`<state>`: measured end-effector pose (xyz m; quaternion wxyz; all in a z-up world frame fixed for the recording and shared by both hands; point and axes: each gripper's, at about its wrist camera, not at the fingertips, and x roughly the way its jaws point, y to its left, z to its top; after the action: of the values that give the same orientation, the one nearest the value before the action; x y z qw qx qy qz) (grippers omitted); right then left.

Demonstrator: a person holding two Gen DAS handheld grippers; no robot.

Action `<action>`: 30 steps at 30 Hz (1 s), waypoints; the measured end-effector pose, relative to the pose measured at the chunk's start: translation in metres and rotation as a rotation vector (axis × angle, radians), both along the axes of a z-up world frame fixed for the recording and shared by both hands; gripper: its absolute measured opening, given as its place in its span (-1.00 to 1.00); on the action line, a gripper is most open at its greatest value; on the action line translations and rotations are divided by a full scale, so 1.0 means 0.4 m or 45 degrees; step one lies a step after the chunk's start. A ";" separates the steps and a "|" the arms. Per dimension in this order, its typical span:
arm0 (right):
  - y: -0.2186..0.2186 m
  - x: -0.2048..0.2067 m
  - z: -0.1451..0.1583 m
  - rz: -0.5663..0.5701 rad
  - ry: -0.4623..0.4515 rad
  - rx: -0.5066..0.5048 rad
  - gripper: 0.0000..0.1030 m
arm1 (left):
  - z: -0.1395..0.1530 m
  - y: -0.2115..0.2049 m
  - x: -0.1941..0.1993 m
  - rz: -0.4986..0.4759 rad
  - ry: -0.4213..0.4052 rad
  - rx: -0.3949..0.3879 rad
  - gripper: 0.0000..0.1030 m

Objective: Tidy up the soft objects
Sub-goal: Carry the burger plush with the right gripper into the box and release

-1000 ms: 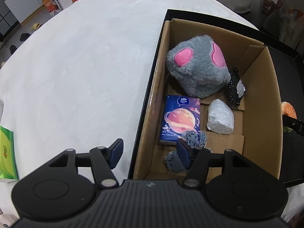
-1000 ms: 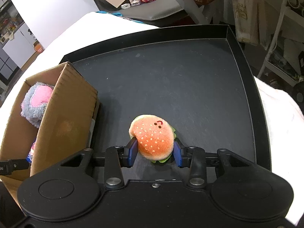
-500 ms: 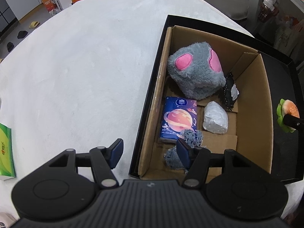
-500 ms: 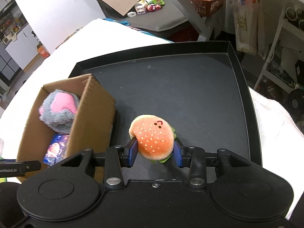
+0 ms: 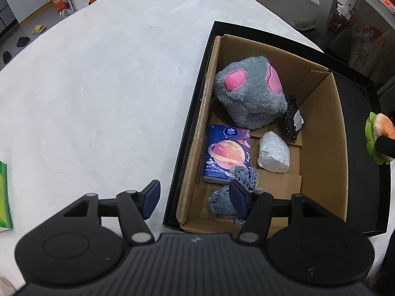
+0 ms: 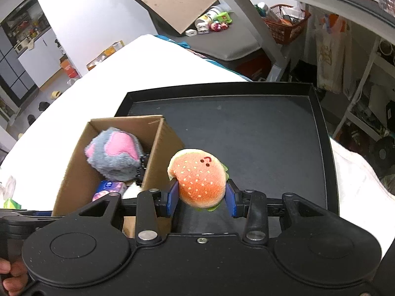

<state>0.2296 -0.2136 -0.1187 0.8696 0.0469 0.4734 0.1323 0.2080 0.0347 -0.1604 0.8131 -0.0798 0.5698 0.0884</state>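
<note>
Right wrist view: our right tongs (image 6: 202,198) were closed partway on the burger (image 6: 197,181), one blue pad on each flank, squeezing the plush just enough to carry it. We held it in the air above the black tray (image 6: 271,133), just beside the box's (image 6: 158,148) right wall, which looked to us like the lead-in to dropping it with the other soft things. In the left wrist view the same burger showed at the far right edge, outside the box.

Our left tongs (image 5: 193,198) stood about half open with nothing between the pads. They hung over the near left corner of the box, probably waiting out of the way of the drop.

Inside the box lay the grey plush (image 5: 249,96) at the far end, the tissue pack (image 5: 226,155), a white wad (image 5: 274,155), a black pouch (image 5: 291,123) and denim scraps (image 5: 229,194) nearest us. The right half of the floor was bare, so we judged the burger belonged there.

The box sat in the tray's left part, on a desk (image 5: 98,98) under a white fleecy cover, a green pack (image 5: 3,197) at its left edge. Beyond were shelves, a red basket (image 6: 286,27) and clutter on the floor.
</note>
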 end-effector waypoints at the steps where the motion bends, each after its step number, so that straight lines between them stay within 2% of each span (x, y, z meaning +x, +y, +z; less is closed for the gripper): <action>1: 0.006 -0.002 0.003 0.004 -0.002 0.001 -0.25 | 0.000 0.002 -0.001 -0.001 -0.002 -0.005 0.16; 11: 0.082 -0.016 0.037 0.060 -0.005 -0.005 -0.25 | 0.001 0.015 -0.013 -0.024 -0.028 -0.055 0.15; 18: 0.130 -0.024 0.048 0.085 0.000 -0.009 -0.25 | -0.007 0.027 -0.021 -0.025 -0.036 -0.108 0.06; 22: 0.154 -0.034 0.047 0.099 0.011 -0.017 -0.25 | -0.013 0.034 -0.026 -0.017 -0.039 -0.121 -0.16; 30: 0.204 -0.054 0.040 0.142 0.037 -0.033 -0.25 | -0.020 0.047 -0.031 -0.009 -0.049 -0.152 -0.44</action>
<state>0.2081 -0.1320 -0.1028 0.8545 0.0110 0.4895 0.1738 0.1955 0.0536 -0.1686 0.8181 -0.1277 0.5585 0.0499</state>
